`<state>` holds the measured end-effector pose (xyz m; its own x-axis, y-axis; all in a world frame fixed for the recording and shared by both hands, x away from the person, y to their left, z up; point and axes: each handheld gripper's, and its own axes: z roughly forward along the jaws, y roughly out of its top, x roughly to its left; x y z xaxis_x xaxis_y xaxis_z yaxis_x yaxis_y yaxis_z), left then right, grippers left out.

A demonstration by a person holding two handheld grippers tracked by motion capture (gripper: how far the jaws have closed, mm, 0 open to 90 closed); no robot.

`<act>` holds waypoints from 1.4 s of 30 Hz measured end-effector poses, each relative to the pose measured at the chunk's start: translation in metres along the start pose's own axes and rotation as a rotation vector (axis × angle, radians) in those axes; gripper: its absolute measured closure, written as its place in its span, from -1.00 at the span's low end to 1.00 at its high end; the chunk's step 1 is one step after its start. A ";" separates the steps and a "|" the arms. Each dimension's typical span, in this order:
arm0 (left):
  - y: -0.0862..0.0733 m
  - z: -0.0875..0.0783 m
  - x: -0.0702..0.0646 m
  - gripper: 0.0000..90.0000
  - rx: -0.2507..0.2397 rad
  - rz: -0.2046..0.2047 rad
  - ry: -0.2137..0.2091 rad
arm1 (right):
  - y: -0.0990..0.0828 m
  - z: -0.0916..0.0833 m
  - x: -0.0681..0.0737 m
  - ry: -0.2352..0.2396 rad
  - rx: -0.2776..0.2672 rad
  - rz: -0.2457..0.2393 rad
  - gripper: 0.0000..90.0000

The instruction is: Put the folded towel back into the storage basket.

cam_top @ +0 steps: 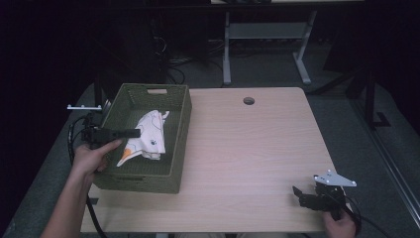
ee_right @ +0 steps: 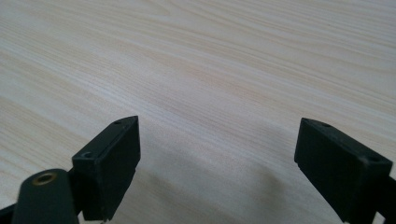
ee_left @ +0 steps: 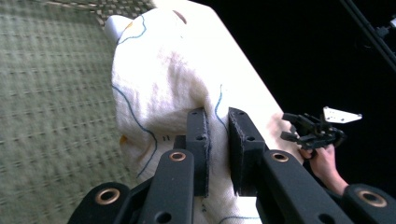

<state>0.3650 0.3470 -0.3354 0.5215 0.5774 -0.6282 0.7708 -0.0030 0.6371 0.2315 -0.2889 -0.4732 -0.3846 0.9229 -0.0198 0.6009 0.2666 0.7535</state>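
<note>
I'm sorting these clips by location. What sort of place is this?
Probably a lab or workshop set up for recording: a height-adjustable wooden desk with a cable hole, loose cables on the floor behind it, and another desk frame in a dark room.

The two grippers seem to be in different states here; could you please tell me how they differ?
The left gripper has its jaws shut on the white cloth over the green basket; the right gripper has its jaws wide apart, holding nothing. The left is raised at the basket; the right sits low over bare table. Both are hand-held, with black jaws.
</note>
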 end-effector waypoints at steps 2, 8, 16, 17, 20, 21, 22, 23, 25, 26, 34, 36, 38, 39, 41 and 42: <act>0.001 0.000 0.006 0.77 0.001 0.012 -0.003 | 0.000 0.001 0.000 -0.004 0.005 0.000 -0.69; 0.009 0.007 0.020 0.76 0.074 0.037 0.035 | -0.002 0.000 -0.002 -0.012 0.016 0.005 -0.69; 0.028 0.019 0.024 0.18 0.127 0.131 0.233 | -0.004 0.000 -0.003 -0.013 0.021 0.008 -0.69; 0.029 0.021 0.023 0.17 0.143 0.131 0.240 | -0.004 0.000 -0.002 -0.013 0.020 0.003 -0.69; 0.026 0.030 0.019 0.17 0.190 0.148 0.247 | -0.003 0.000 0.000 -0.007 0.018 -0.010 -0.69; 0.024 0.034 0.017 0.17 0.203 0.151 0.250 | -0.003 0.000 0.000 -0.006 0.019 -0.015 -0.69; 0.023 0.036 0.017 0.18 0.210 0.148 0.249 | -0.003 0.001 0.000 -0.003 0.020 -0.016 -0.69; 0.020 0.041 0.017 0.22 0.232 0.142 0.243 | -0.002 0.001 0.000 -0.002 0.023 -0.020 -0.69; 0.019 0.044 0.017 0.23 0.247 0.141 0.246 | -0.002 0.001 0.000 -0.002 0.021 -0.021 -0.69; 0.017 0.046 0.017 0.25 0.256 0.136 0.243 | -0.002 0.001 0.000 -0.001 0.019 -0.021 -0.69; 0.008 0.049 0.022 0.37 0.281 0.104 0.242 | -0.002 0.001 0.001 0.003 0.017 -0.026 -0.69; 0.006 0.048 0.024 0.37 0.277 0.099 0.247 | -0.002 0.002 0.002 0.003 0.019 -0.029 -0.69; 0.003 0.048 0.025 0.38 0.271 0.091 0.238 | -0.001 0.002 0.002 0.005 0.019 -0.029 -0.69; 0.003 0.048 0.025 0.39 0.281 0.094 0.243 | -0.001 0.002 0.002 0.005 0.018 -0.031 -0.69; 0.001 0.049 0.024 0.38 0.272 0.091 0.237 | -0.001 0.003 0.002 0.007 0.020 -0.034 -0.69; 0.001 0.049 0.024 0.39 0.272 0.091 0.238 | -0.001 0.003 0.003 0.008 0.021 -0.035 -0.69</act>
<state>0.3961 0.3208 -0.3714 0.5177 0.7382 -0.4326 0.8108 -0.2618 0.5235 0.2323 -0.2859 -0.4762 -0.4114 0.9105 -0.0407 0.6016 0.3048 0.7383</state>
